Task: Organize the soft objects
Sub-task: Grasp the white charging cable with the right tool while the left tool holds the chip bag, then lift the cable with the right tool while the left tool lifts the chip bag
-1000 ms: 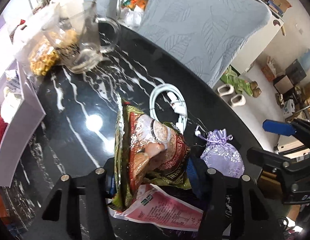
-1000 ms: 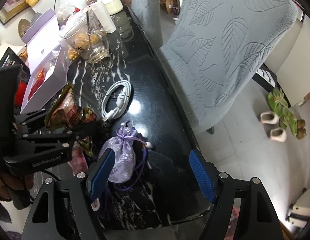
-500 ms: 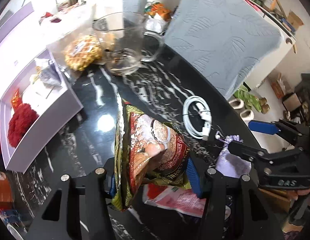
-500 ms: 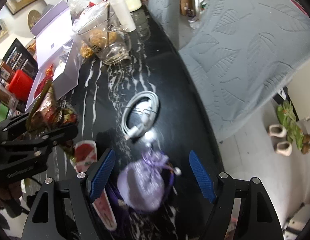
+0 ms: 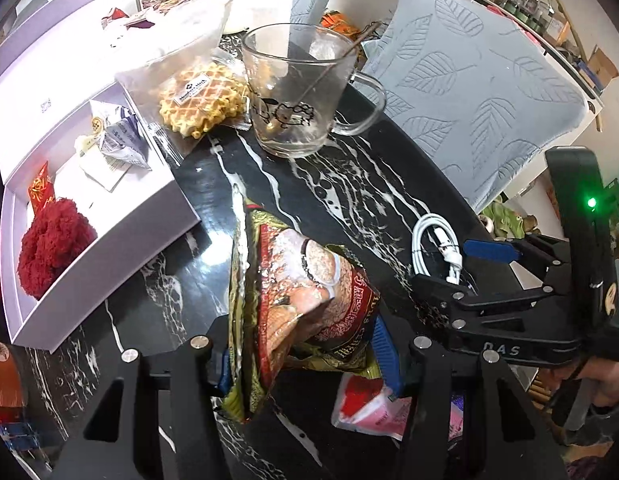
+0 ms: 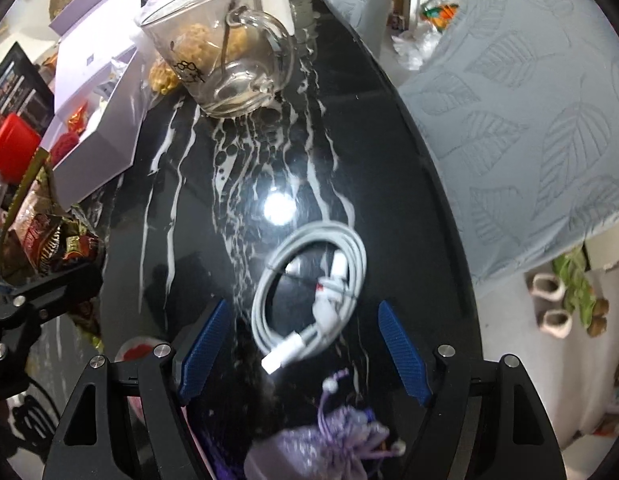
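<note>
We see the left gripper (image 5: pixel 301 356) low centre of the left wrist view, pads pinching a crumpled red/gold snack bag (image 5: pixel 293 304), which stands upright between the fingers above the black marble table (image 5: pixel 349 184). A pink packet (image 5: pixel 369 408) lies under it, bottom centre. Upper left of that frame: white box (image 5: pixel 109 208) w/ a red fluffy ball (image 5: pixel 53 244) and a crumpled wrapper (image 5: pixel 117 140) inside. Waffle pack (image 5: pixel 201 100) and glass mug (image 5: pixel 297 92) sit top centre, touching.

Right gripper (image 6: pixel 303 346) fills the bottom of the right wrist view, blue pads (image 6: pixel 403 354) spread wide, nothing pinched. Coiled white cable (image 6: pixel 313 288) lies on the table just ahead, between the pads. Purple drawstring pouch (image 6: pixel 321 448) sits at the bottom edge, blurred, probably resting on the table below the fingers. Grey leaf-print chair cover (image 6: pixel 529 120) takes the right side.
</note>
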The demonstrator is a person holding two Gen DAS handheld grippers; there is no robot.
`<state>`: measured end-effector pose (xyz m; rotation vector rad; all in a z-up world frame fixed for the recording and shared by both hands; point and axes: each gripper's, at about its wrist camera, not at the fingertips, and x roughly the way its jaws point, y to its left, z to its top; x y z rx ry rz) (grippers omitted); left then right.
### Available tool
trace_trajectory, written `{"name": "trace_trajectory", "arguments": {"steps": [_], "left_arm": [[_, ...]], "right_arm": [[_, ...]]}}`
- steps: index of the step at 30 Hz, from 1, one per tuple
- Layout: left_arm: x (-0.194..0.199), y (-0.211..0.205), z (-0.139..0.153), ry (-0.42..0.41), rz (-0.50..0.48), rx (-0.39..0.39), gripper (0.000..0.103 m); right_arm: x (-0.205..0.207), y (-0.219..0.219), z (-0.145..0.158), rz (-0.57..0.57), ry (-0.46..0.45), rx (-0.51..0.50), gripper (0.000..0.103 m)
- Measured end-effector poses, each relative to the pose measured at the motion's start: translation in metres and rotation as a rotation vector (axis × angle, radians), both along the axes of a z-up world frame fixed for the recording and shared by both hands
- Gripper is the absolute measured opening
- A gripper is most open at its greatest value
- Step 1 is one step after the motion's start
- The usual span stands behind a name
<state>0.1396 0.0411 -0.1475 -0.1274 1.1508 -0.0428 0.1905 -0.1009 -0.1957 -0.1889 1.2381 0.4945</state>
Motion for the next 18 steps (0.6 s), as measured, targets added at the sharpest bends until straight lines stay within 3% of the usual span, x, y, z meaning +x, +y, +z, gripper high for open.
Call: {"name": "trace_trajectory", "arguments": {"steps": [4, 6, 12, 18], "left_arm": [[0.005, 0.007, -0.003, 0.005, 0.001, 0.001, 0.054], [0.008, 0.010, -0.005, 0.008, 0.005, 0.000, 0.054], [0.010, 0.013, -0.007, 0.011, 0.013, -0.007, 0.054], [0.006, 0.008, -0.004, 0.006, 0.005, -0.009, 0.054]], "right_arm": [[0.002, 0.009, -0.002, 0.002, -0.045, -0.043, 0.077], [-0.001, 0.016, -0.002, 0.020, -0.085, -0.085, 0.059], [-0.002, 0.020, -0.001, 0.050, -0.085, -0.087, 0.055], [0.003, 0.005, 0.004, 0.031, -0.054, -0.013, 0.055]]}}
